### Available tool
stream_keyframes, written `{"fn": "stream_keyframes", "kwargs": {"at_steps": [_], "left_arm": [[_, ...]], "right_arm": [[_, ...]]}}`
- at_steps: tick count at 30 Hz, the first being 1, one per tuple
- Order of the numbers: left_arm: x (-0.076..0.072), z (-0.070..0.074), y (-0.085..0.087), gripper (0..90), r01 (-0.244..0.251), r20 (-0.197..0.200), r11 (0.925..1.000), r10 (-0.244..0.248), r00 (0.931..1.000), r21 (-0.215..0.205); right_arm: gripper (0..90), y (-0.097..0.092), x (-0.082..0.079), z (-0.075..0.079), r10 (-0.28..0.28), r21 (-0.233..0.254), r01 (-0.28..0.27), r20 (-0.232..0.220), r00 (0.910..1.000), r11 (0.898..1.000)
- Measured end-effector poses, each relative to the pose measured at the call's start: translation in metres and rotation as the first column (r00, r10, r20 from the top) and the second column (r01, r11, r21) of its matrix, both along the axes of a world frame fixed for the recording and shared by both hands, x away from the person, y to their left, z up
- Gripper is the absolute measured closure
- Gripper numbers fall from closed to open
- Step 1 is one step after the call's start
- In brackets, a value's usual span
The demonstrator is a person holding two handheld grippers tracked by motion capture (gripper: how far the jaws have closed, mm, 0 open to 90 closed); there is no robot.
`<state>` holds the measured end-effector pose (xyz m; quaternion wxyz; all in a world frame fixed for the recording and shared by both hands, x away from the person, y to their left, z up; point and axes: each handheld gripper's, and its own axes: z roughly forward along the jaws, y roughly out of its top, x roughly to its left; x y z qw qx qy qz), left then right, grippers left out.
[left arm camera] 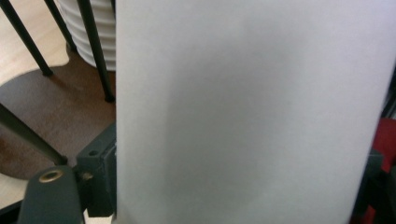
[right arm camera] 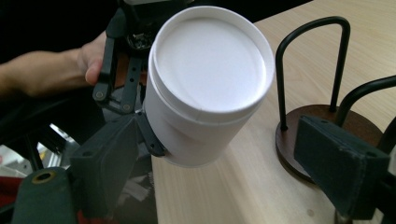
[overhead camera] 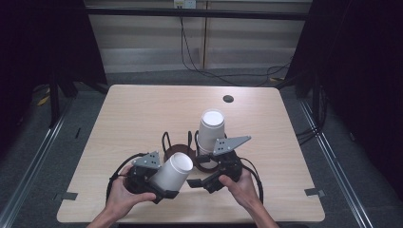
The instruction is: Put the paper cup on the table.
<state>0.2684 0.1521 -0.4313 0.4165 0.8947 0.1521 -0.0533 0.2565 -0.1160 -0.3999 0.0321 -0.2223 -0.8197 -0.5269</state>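
Over the wooden table, left claw clamps the tilted white cup; right claw gapes wide.

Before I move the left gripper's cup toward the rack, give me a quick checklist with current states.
1. Left gripper clamped on the paper cup: ok.
2. Cup held tilted, its closed base toward the right gripper: ok.
3. Right gripper open, holding nothing: ok.
4. Near wire holder free of cups: ok.
5. Cup stack upright in the far holder: ok.
6. Cup undented by the grip: cannot tell.
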Motion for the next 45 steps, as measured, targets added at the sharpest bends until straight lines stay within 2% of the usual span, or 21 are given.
{"fn": "stream_keyframes", "kwargs": {"at_steps": [4,7,11,14,16,20,23,24,25,27,28,29,32,35,37,38,39,41,42,44,45], "left_arm": [[0.0,-0.001,-0.001,17.1,0.011,-0.001,0.9996,-0.011,0.9999,0.027],[-0.002,0.003,-0.002,17.1,0.017,0.025,0.9982,-0.018,0.9995,0.057],[-0.005,0.005,-0.003,17.2,0.035,0.04,0.9936,-0.04,0.9984,0.107],[-0.005,0.004,-0.006,17.1,0.055,0.029,0.9868,-0.06,0.9978,0.152],[-0.005,0.003,-0.01,17.1,0.038,0.033,0.9859,-0.044,0.9985,0.163],[-0.001,0.004,-0.02,17.1,0.069,0.022,0.9716,-0.076,0.9969,0.226],[-0.001,0.002,-0.028,16.9,0.09,0.02,0.9649,-0.098,0.9949,0.246],[-0.001,0.001,-0.033,17.0,0.091,0.018,0.9613,-0.099,0.9949,0.26],[-0.001,0.001,-0.033,16.9,0.091,0.018,0.9613,-0.099,0.9949,0.26],[0.0,0.001,-0.036,17.0,0.112,0.01,0.9541,-0.12,0.9928,0.278],[0.0,0.002,-0.038,17.0,0.112,0.009,0.9483,-0.12,0.9927,0.297],[0.0,0.002,-0.04,17.0,0.112,0.026,0.9449,-0.125,0.9918,0.308],[0.0,0.005,-0.045,16.9,0.139,0.026,0.9279,-0.158,0.9871,0.346],[-0.001,0.008,-0.049,16.9,0.158,0.009,0.9171,-0.174,0.9848,0.366],[0.0,0.009,-0.052,16.9,0.17,0.015,0.899,-0.192,0.9812,0.404],[0.001,0.012,-0.055,16.9,0.182,0.004,0.884,-0.203,0.9791,0.431],[0.002,0.014,-0.056,16.9,0.187,0.0,0.8777,-0.209,0.9779,0.441],[0.002,0.015,-0.059,17.0,0.171,0.016,0.8759,-0.199,0.9798,0.451],[0.002,0.016,-0.061,17.3,0.172,0.017,0.8678,-0.203,0.9791,0.466],[0.002,0.016,-0.064,17.5,0.177,0.021,0.8589,-0.212,0.977,0.481],[0.002,0.016,-0.066,17.5,0.176,0.014,0.8598,-0.208,0.9781,0.479]], "right_arm": [[14.1,0.002,0.002,-0.002,0.01,-0.049,-0.01,0.014,0.9998,0.999],[14.1,0.005,0.001,-0.003,0.029,-0.092,-0.027,0.013,0.9995,0.995],[14.2,0.005,-0.003,0.0,0.024,-0.104,-0.019,0.045,0.9987,0.994],[14.3,0.004,-0.007,0.003,0.028,-0.126,-0.02,0.069,0.9972,0.992],[14.4,0.002,-0.009,0.005,0.027,-0.138,-0.017,0.072,0.997,0.99],[14.6,-0.001,-0.009,0.002,0.041,-0.207,-0.03,0.049,0.9979,0.978],[17.1,-0.003,-0.007,-0.004,0.072,-0.247,-0.073,-0.012,0.9973,0.966],[20.5,-0.003,-0.006,-0.006,0.095,-0.273,-0.097,-0.021,0.9952,0.957],[20.5,-0.003,-0.006,-0.006,0.095,-0.273,-0.097,-0.021,0.9952,0.957],[20.5,-0.005,-0.005,-0.006,0.109,-0.301,-0.114,-0.033,0.9935,0.947],[20.5,-0.005,-0.005,-0.006,0.109,-0.301,-0.114,-0.033,0.9935,0.947],[20.6,-0.006,-0.004,-0.007,0.107,-0.315,-0.114,-0.039,0.9935,0.942],[20.6,-0.009,0.0,-0.008,0.101,-0.35,-0.12,-0.071,0.9923,0.929],[20.7,-0.013,0.003,-0.011,0.113,-0.351,-0.136,-0.085,0.99,0.927],[20.6,-0.013,0.005,-0.012,0.121,-0.357,-0.149,-0.099,0.9876,0.922],[20.7,-0.012,0.005,-0.012,0.135,-0.371,-0.162,-0.098,0.986,0.915],[20.8,-0.011,0.006,-0.012,0.15,-0.371,-0.182,-0.115,0.982,0.91],[21.3,-0.01,0.007,-0.011,0.163,-0.376,-0.2,-0.128,0.9783,0.905],[21.5,-0.009,0.008,-0.011,0.17,-0.381,-0.21,-0.134,0.9762,0.9],[21.4,-0.01,0.011,-0.011,0.186,-0.365,-0.236,-0.167,0.9683,0.901],[20.6,-0.011,0.013,-0.011,0.186,-0.357,-0.238,-0.175,0.9668,0.903]]}}
